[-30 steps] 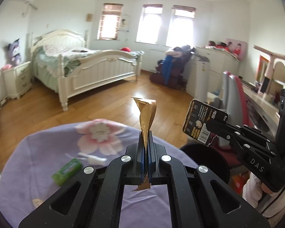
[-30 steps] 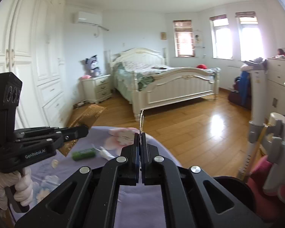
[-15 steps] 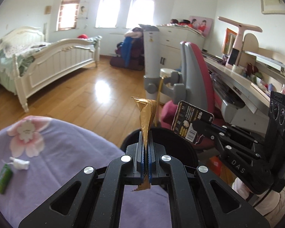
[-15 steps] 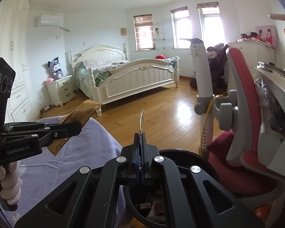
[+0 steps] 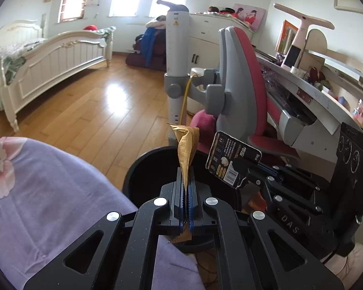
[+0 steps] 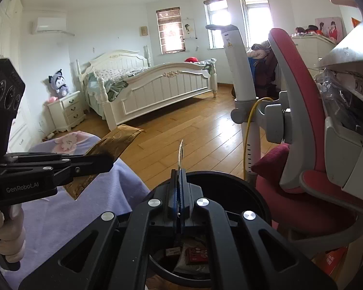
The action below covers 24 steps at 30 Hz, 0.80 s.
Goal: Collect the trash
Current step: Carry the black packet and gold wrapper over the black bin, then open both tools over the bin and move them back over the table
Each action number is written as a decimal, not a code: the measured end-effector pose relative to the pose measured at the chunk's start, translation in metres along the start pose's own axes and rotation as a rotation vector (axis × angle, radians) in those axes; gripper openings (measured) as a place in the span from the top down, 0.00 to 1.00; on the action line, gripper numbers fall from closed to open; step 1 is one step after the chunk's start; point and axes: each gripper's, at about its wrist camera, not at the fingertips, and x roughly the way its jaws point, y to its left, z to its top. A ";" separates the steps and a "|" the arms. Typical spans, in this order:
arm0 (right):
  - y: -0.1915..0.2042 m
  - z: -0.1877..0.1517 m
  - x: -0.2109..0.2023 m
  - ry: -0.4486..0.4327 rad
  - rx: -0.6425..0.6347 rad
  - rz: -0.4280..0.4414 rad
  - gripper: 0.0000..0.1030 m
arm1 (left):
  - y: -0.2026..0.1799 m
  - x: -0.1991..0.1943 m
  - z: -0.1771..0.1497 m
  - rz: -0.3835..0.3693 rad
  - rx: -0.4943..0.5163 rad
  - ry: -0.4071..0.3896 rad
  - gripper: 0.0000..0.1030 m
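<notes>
Bedroom with wooden floor; a lilac-covered table [image 5: 48, 193] at 8 o'clock in the left wrist view, a black bin [image 6: 230, 181] just beside it. Left gripper [image 5: 186, 181] is clenched on a gold wrapper [image 5: 186, 149]; right gripper [image 6: 180, 183] is clamped on a black printed card [image 5: 232, 162] at 3 o'clock. Both pieces hang over the bin's mouth. Judged best practice: centre each piece above the opening, then let go, one hand at a time.
</notes>
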 end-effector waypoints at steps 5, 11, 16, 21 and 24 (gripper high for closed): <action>0.002 0.001 0.001 0.002 -0.028 -0.017 0.98 | -0.003 0.016 0.004 -0.016 -0.001 0.018 0.96; -0.003 0.000 0.012 0.025 -0.070 -0.086 0.95 | -0.005 0.034 0.009 -0.023 -0.001 0.057 0.95; 0.001 -0.005 0.016 0.050 -0.147 -0.161 0.52 | -0.007 0.031 0.011 0.027 0.024 0.029 0.42; 0.012 -0.005 -0.001 -0.017 -0.169 -0.140 0.21 | 0.004 0.008 0.011 0.063 0.011 -0.010 0.40; 0.023 -0.003 -0.004 -0.019 -0.179 -0.097 0.21 | 0.019 -0.015 0.008 0.109 -0.009 -0.027 0.40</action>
